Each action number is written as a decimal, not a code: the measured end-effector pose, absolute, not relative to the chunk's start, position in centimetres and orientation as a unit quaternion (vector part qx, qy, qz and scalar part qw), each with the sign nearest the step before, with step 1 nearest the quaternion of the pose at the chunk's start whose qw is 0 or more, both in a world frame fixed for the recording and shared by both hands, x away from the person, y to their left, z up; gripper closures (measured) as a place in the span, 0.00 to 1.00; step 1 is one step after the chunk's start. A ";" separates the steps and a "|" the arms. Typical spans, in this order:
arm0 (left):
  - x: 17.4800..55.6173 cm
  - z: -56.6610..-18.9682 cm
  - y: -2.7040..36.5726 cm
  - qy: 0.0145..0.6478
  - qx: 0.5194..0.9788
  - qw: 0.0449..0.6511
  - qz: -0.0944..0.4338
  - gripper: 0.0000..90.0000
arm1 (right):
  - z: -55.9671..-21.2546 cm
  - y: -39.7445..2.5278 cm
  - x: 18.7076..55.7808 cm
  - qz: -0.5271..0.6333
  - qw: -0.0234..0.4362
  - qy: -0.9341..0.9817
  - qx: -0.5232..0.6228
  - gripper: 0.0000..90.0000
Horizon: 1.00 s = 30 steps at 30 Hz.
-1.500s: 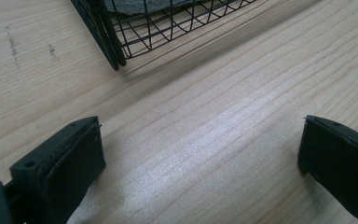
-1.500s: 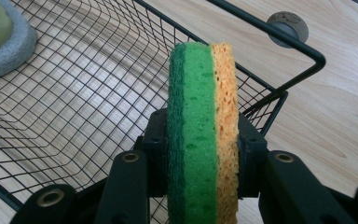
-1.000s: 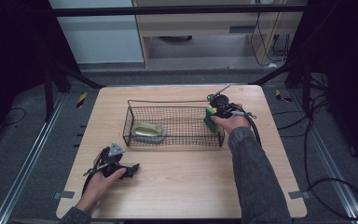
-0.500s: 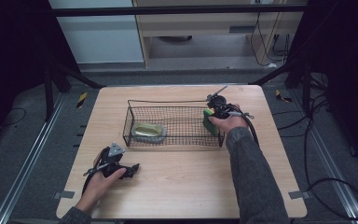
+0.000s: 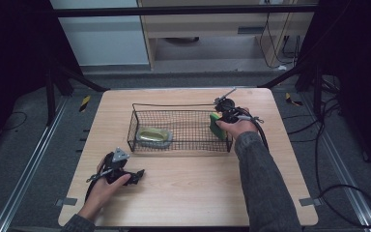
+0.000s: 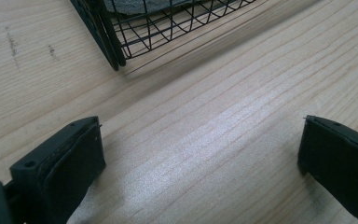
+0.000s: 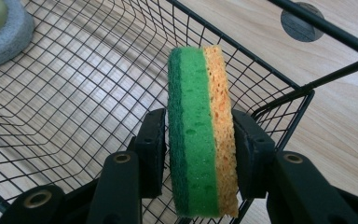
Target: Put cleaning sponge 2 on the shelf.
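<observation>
While your right hand-held gripper clamps sponge on edge over wire basket right end, release remains. Green pad already inside. Left hand-held gripper idle, jaws wide, on surface.

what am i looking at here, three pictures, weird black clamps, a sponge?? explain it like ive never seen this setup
A person sits at a light wooden table holding a hand-held pair of black tongs in each hand. The high view looks down from above; the other two pictures come from cameras riding on each pair of tongs. The right tongs are shut on a green and yellow sponge, held on edge above the near corner of a black wire basket. In the basket lies a yellowish pad on grey backing. The left tongs rest open on bare table, holding nothing.
</observation>
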<state>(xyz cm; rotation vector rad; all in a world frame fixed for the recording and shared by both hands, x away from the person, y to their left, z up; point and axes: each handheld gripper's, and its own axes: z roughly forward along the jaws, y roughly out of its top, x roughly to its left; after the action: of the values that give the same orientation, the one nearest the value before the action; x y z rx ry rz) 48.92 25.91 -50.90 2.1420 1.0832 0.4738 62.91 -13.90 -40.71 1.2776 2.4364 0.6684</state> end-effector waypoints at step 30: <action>48.9 -50.9 25.9 0.415 0.824 0.340 0.182 0.00 | -38.7 -13.8 61.8 0.220 0.147 0.856 0.444 0.67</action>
<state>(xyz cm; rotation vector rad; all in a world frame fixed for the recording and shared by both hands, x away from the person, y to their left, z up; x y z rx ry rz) 48.94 25.93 -50.90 2.1444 1.0795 0.4748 61.84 -13.83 -38.72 1.2776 2.4628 0.6342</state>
